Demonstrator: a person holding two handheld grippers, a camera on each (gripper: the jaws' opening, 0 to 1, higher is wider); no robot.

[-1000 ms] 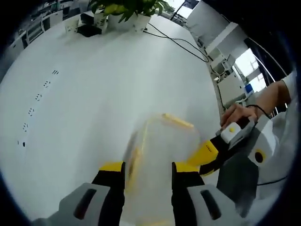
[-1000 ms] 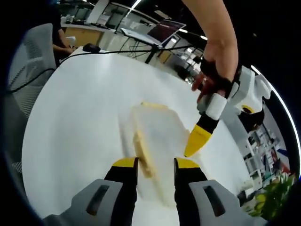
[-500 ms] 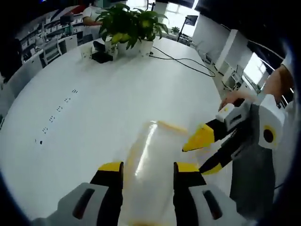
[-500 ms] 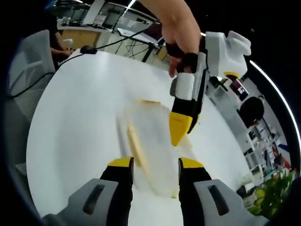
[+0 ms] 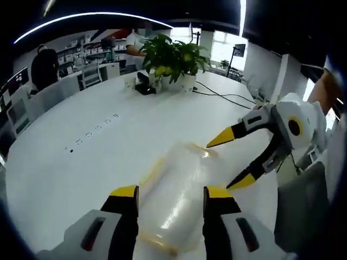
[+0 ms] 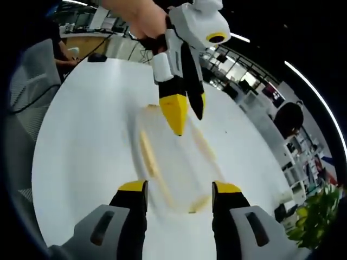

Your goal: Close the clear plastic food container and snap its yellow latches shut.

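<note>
Both grippers, left gripper (image 5: 169, 197) and right gripper (image 6: 180, 192), spread above the blurred container (image 5: 176, 197), latches indistinct.

Table: a white round table (image 5: 108, 141) is spreading across the left gripper view and is showing again in the right gripper view (image 6: 81, 141).
Plants: potted green plants (image 5: 173, 57) are standing at the table's far edge.
Cable: a dark cable (image 5: 222, 97) is trailing across the tabletop beside the plants.
Marks: a row of small dark marks (image 5: 95, 132) is running along the table's surface.
Chair: a grey mesh chair (image 6: 30, 70) is sitting just beside the table.
</note>
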